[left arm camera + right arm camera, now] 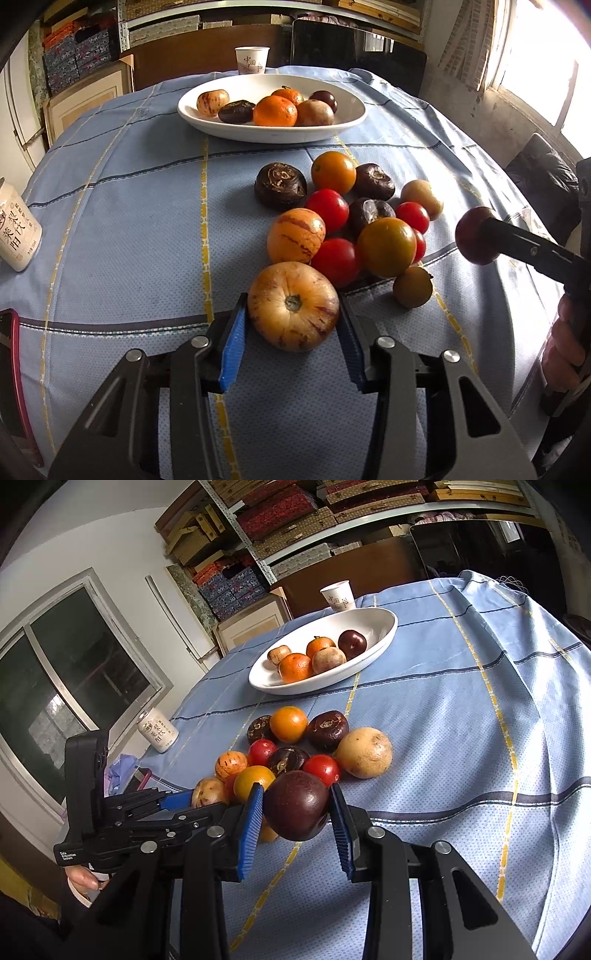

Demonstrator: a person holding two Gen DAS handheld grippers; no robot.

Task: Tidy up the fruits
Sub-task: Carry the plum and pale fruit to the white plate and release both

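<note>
My left gripper (291,315) is shut on a pale orange striped fruit (293,306) that rests on the blue cloth at the near end of a pile of loose fruit (347,218). Both blue pads (236,332) touch its sides. My right gripper (297,799) is shut on a dark purple round fruit (295,805), held above the cloth to the right of the pile; the left wrist view shows that purple fruit (474,236) at the right. Further back, a white oval plate (199,118) holds several fruits, among them two oranges (275,110).
A paper cup (252,60) stands behind the plate. A white can (16,229) and a red phone (14,369) lie at the left edge of the table. Shelves of boxes (295,520) fill the back wall, and a dark chair (354,44) is behind the table.
</note>
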